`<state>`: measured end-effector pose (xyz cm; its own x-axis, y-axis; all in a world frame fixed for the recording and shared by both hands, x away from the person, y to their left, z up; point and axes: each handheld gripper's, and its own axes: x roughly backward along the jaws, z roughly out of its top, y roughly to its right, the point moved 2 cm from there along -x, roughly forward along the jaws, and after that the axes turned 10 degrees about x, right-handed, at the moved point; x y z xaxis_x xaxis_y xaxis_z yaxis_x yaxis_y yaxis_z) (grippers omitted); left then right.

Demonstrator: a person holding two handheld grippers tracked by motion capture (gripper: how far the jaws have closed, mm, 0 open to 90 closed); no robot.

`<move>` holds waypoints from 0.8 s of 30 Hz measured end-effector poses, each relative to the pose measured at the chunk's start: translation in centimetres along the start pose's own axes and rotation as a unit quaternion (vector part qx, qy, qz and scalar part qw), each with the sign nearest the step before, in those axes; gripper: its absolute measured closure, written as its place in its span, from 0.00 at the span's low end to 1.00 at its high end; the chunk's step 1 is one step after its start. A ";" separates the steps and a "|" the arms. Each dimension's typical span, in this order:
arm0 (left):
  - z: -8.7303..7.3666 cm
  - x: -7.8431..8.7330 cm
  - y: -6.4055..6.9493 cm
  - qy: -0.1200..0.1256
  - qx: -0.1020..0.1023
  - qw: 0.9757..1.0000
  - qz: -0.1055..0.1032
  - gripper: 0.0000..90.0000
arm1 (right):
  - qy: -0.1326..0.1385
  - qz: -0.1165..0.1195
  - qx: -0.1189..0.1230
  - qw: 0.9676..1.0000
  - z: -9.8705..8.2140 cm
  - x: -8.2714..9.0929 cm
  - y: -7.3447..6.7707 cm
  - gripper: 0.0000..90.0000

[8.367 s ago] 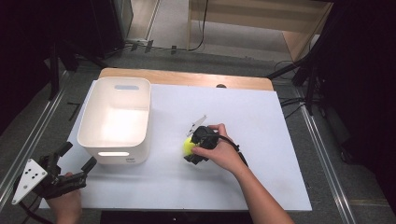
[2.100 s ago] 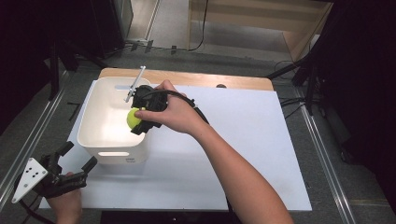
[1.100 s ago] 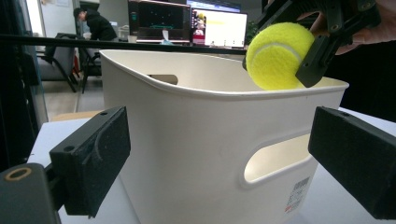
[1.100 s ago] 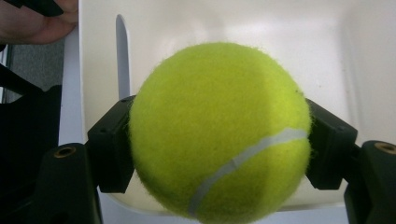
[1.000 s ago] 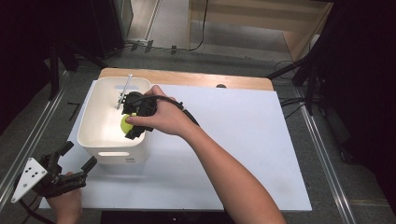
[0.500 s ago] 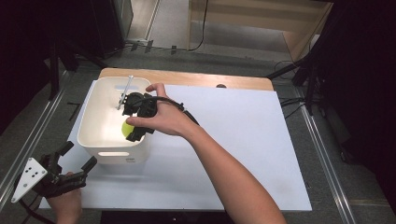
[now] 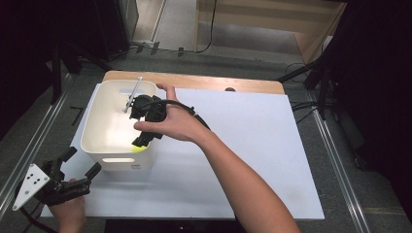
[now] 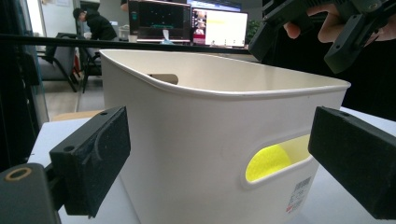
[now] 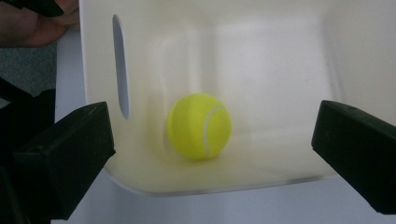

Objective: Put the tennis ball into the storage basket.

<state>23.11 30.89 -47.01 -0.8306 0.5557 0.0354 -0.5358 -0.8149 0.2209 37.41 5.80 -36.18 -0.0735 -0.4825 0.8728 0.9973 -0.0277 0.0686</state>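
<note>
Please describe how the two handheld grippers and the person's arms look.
Both grippers are black, each with two blocky, flat-faced jaws. The left gripper carries a grey three-cornered plate with small holes. The right gripper trails a black cable and has a thin silver rod on top. The forearms are bare: no sleeves, no gloves.

Tennis ball [image 7: 137,147] in high view: mostly hidden behind right tongs [image 7: 142,141] and near wall of white bin [image 7: 99,112]; only yellow sliver visible. In left gripper view, ball [image 8: 272,162] seen only through bin's handle slot, rest masked by wall. Ball slightly blurred in right gripper view. Label near bin's lower corner [image 8: 297,196]: print too small to read. Left tongs [image 7: 77,170]: hand cut off by bottom edge in high view. Screens behind bin [image 8: 187,21]: content unreadable.
</note>
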 end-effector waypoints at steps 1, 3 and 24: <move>0.0 0.0 0.0 0.001 0.000 1.000 -0.001 0.06 | 0.001 0.000 -0.001 1.000 -0.1 0.1 0.0 0.00; 0.0 0.0 0.0 0.000 0.000 1.000 -0.001 0.06 | 0.005 -0.001 -0.005 1.000 -0.2 0.4 -0.1 0.00; -0.1 -0.1 0.1 -0.001 -0.003 1.000 0.000 0.06 | 0.025 -0.019 -0.022 0.999 -4.8 3.1 -0.8 0.00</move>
<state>23.16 30.70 -47.04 -0.8307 0.5555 0.0366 -0.5363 -0.8162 0.2151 36.40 0.14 -35.81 -0.1123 -0.5231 0.8448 0.9932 -0.0853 0.0792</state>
